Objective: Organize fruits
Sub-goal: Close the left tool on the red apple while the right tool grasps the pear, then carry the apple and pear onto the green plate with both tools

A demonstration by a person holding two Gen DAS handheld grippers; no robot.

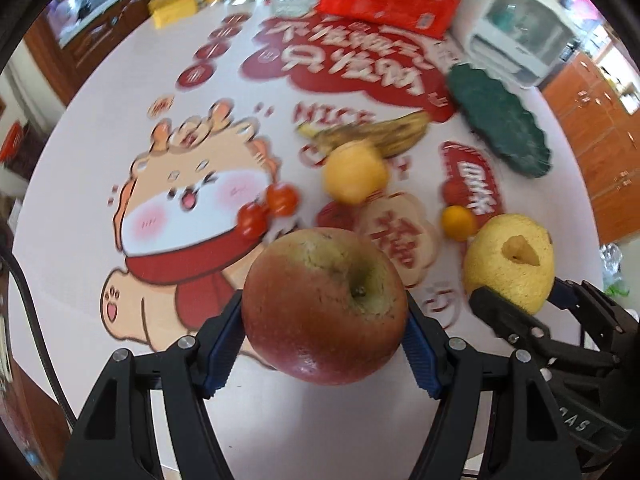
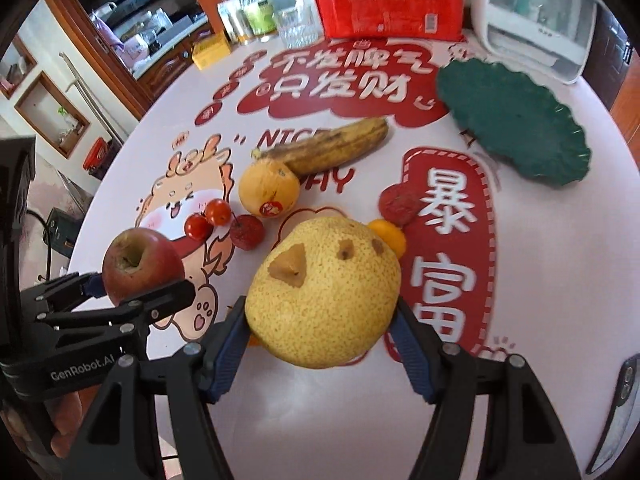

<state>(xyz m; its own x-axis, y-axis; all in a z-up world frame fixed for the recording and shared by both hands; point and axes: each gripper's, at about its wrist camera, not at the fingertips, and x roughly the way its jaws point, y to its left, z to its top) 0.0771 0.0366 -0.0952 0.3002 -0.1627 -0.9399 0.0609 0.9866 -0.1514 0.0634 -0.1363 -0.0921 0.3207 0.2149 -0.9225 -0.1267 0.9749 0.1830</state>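
Note:
My left gripper (image 1: 325, 320) is shut on a red apple (image 1: 325, 304), held off the printed tablecloth. My right gripper (image 2: 322, 320) is shut on a yellow pear (image 2: 324, 292) with cut notches, also lifted. Each gripper shows in the other's view: the apple (image 2: 140, 264) at the left, the pear (image 1: 510, 260) at the right. On the cloth lie a spotted banana (image 2: 332, 148), an orange (image 2: 269, 193), two cherry tomatoes (image 2: 208, 218), a dark red hawthorn (image 2: 247, 232), another red fruit (image 2: 398, 204) and a small kumquat (image 2: 390, 236). A green leaf-shaped plate (image 2: 516, 120) sits far right.
Along the table's far edge stand a red package (image 2: 386, 4), a white appliance (image 2: 536, 12), a glass (image 2: 298, 24), a green-labelled bottle (image 2: 258, 8) and a yellow box (image 2: 210, 50). Wooden cabinets stand beyond the table on the left.

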